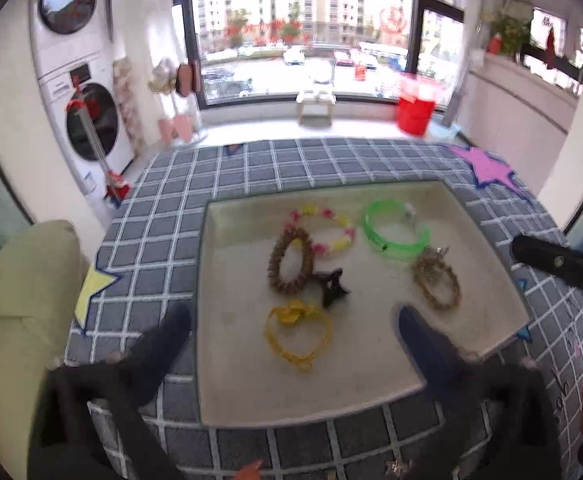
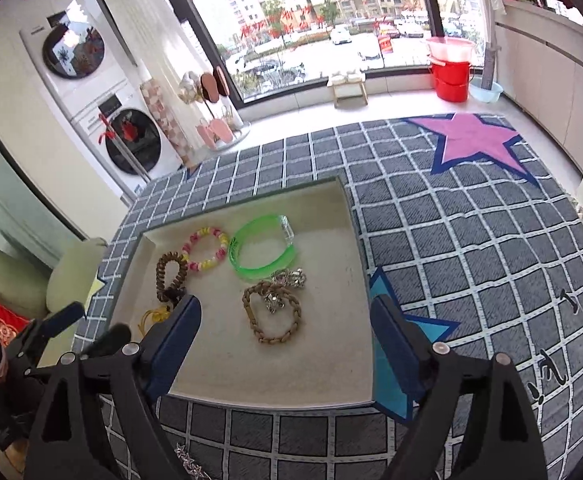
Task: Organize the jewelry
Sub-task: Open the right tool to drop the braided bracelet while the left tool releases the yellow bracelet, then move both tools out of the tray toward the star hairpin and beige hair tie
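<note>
A beige tray (image 1: 231, 392) (image 2: 331, 368) lies on the checked rug. In it are a green bangle (image 1: 395, 228) (image 2: 263, 248), a pink-and-yellow bead bracelet (image 1: 327, 228) (image 2: 207, 249), a brown coil hair tie (image 1: 290, 260) (image 2: 170, 272), a tan braided bracelet with a sparkly charm (image 1: 437, 280) (image 2: 271, 312), a yellow bracelet (image 1: 297, 334) (image 2: 151, 316) and a dark star clip (image 1: 333, 286). My left gripper (image 1: 295, 324) is open above the yellow bracelet. My right gripper (image 2: 285, 316) is open above the tan bracelet. Both are empty.
The grey checked rug (image 2: 471, 248) has pink (image 2: 475, 140), blue and yellow star patches. A cushion (image 1: 23, 300) sits left. Stacked washing machines (image 1: 87, 120), a small stool (image 2: 347, 84) and red buckets (image 2: 451, 76) stand by the window. A sparkly piece (image 2: 189, 462) lies on the rug near me.
</note>
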Demonstrator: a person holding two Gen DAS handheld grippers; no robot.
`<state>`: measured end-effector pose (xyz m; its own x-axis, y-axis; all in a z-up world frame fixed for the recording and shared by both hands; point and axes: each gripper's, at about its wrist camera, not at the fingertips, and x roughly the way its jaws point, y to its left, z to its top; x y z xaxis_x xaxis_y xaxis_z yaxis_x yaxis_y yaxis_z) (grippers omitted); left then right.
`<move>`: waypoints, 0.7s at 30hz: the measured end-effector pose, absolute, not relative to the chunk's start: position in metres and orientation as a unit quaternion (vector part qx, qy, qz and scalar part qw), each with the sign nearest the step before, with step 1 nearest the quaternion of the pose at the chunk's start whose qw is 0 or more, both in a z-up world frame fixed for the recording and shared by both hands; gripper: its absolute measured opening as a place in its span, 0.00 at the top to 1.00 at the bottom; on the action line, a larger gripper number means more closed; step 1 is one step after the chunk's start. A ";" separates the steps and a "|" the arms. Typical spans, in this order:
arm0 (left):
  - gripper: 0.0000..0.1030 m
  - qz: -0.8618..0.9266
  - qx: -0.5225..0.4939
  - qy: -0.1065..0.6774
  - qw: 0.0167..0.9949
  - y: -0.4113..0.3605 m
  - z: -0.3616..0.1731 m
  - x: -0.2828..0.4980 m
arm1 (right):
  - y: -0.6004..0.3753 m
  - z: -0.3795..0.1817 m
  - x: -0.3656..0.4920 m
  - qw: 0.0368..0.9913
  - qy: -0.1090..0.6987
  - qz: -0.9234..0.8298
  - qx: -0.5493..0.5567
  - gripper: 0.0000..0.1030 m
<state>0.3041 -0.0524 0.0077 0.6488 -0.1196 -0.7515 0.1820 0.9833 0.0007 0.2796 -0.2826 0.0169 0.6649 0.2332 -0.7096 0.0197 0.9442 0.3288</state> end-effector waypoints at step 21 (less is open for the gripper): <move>0.00 -0.069 0.046 0.415 0.906 -0.039 -0.021 0.281 | -0.281 0.040 0.234 0.913 0.382 0.084 0.118 0.00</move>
